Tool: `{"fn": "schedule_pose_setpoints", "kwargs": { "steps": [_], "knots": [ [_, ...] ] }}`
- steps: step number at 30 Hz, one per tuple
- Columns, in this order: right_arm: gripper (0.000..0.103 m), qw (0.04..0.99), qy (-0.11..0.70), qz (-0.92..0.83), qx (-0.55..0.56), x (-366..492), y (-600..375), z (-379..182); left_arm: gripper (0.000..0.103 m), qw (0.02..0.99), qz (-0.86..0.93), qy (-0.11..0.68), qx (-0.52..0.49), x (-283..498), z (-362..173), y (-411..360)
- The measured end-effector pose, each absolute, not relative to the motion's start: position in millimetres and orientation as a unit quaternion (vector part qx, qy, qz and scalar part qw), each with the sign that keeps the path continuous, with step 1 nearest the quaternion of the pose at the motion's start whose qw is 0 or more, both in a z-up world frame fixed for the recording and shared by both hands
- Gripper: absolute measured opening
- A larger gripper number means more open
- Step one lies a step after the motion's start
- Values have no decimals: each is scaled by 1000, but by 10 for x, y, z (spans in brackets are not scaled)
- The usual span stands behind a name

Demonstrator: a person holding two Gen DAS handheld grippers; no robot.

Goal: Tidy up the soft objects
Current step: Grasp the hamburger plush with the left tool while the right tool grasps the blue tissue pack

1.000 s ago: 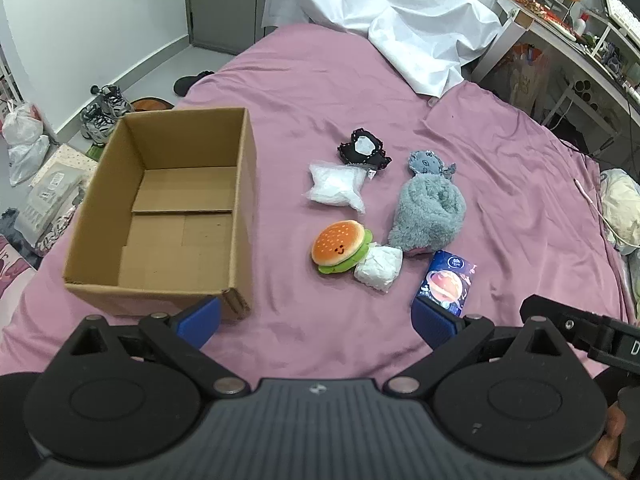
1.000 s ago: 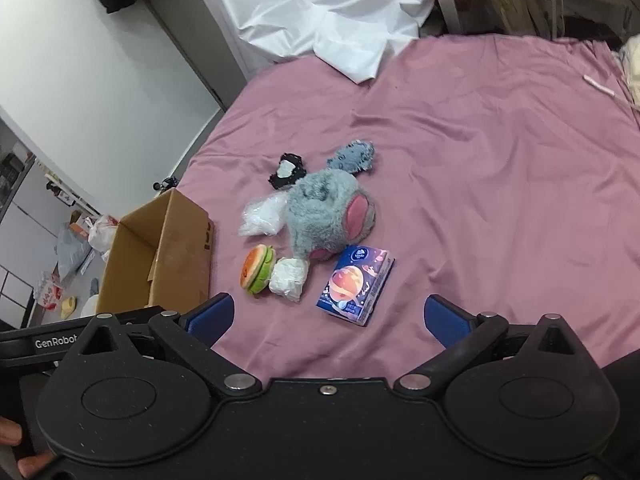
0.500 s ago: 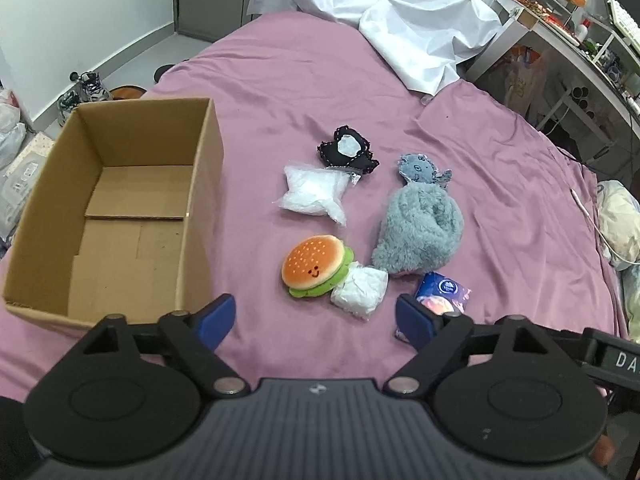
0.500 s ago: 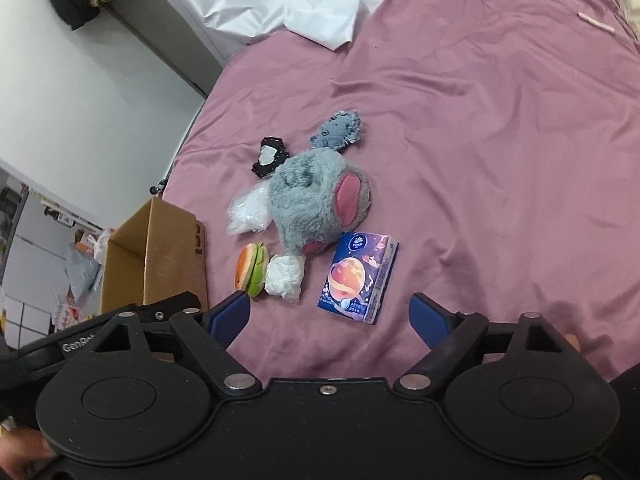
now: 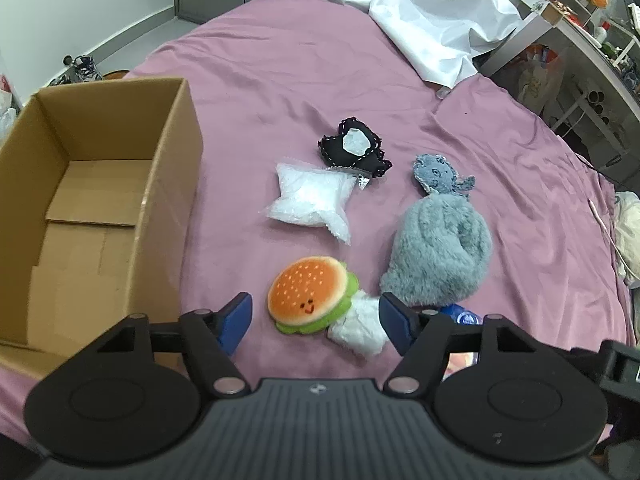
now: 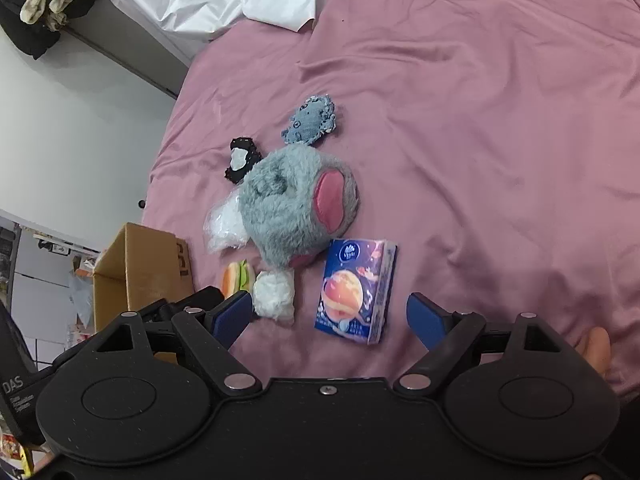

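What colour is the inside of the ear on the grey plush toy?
Pink. It shows best in the right wrist view, on the grey plush toy.

orange-green burger plush [image 5: 307,299] (white-speckled), grey furry toy [image 5: 438,256]

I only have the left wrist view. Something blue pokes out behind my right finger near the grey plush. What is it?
Observer: A tissue pack with a planet picture, lying flat on the pink bedspread, just beside the grey plush.
Operator: Where is the right gripper relative to it?
Observer: The right gripper is open, and the pack sits between its blue fingers, not yet gripped.
Operator: Does the plush have anything I can't see from here?
Observer: Yes, a pink patch on the side facing the right camera.
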State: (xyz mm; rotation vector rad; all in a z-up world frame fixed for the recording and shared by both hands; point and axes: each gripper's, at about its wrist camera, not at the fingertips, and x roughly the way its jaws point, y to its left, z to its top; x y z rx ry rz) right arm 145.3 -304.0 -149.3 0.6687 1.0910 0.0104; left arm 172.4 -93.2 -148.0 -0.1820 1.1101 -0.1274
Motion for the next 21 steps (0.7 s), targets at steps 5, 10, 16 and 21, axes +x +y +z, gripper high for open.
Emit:
{"fn": "schedule_pose_setpoints", "kwargs": {
  "steps": [5, 10, 16, 21],
  "knots": [
    [84, 789, 526, -13, 318, 1578, -3042, -1633, 68, 836, -60, 539, -89, 1866, -1657, -947],
    [84, 780, 540, -23, 315, 1683, -3030, -1747, 68, 824, -61, 555, -93, 1967, -1831, -946],
    [84, 773, 555, -34, 305, 1791, -2959, -1853, 61, 824, -56, 554, -106, 2009, -1921, -925],
    [84, 771, 562, -44, 297, 1863, -2910, -1908, 48, 818, -58, 561, -115, 2019, -1982, -929]
  ]
}}
